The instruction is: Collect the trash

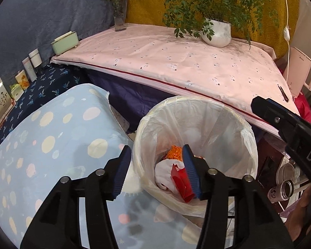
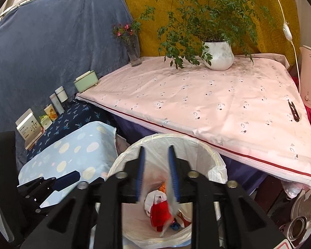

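Observation:
A bin lined with a white bag (image 1: 246, 143) stands below the pink-clothed table (image 1: 176, 62). Inside lie a red wrapper (image 1: 181, 181), orange crinkled trash (image 1: 174, 152) and white crumpled paper (image 1: 163, 172). My left gripper (image 1: 155, 170) is open and empty, hovering over the bin's left rim. My right gripper (image 2: 156, 172) is open above the bin (image 2: 215, 164); a blurred grey scrap (image 2: 169, 213) is below its fingertips, over the red wrapper (image 2: 158, 212). The right gripper's finger (image 1: 280, 118) shows at right in the left view.
A potted plant (image 2: 217, 56), a flower vase (image 2: 134, 54), a green box (image 2: 86, 82) and black clippers (image 2: 293, 111) sit on the table. Bottles and boxes (image 2: 51, 108) line the left. A blue dotted cloth (image 1: 51, 145) lies left of the bin. Cans (image 1: 282, 188) lie right.

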